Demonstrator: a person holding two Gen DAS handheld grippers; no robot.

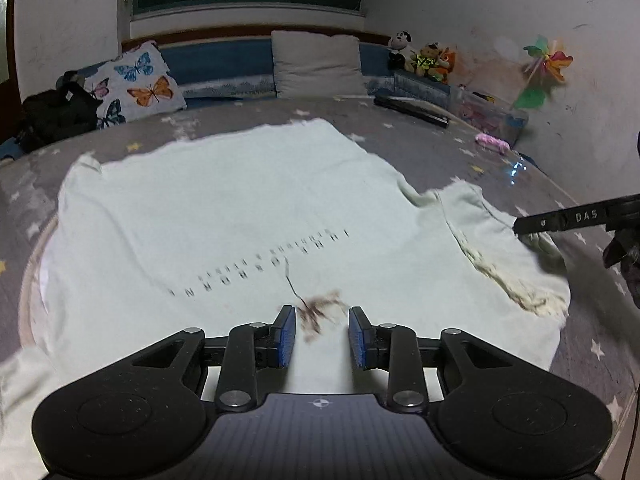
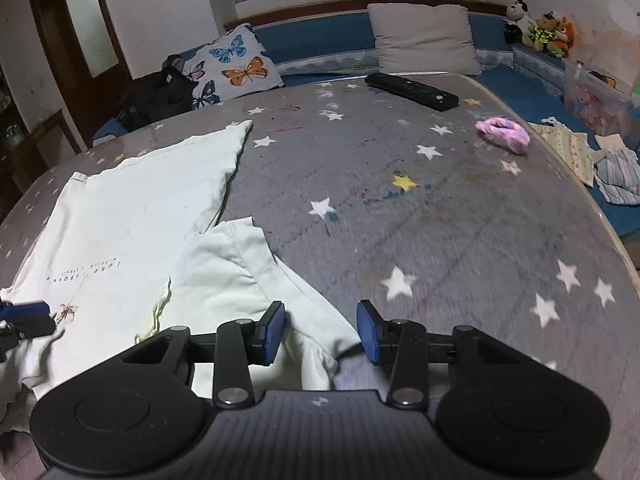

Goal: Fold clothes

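Observation:
A pale mint T-shirt with dark lettering and a small brown print lies spread on the grey star-patterned surface. My left gripper is open and empty, just above the shirt near the print. My right gripper is open over the shirt's right sleeve, with the sleeve edge between its fingers and nothing held. The right gripper's finger also shows at the right edge of the left wrist view, by the sleeve. The left gripper's blue pad shows at the left edge of the right wrist view.
A black remote and a pink cloth lie on the far side of the surface. Pillows, a butterfly cushion, a black bag and plush toys line the back. Small clothes lie at right.

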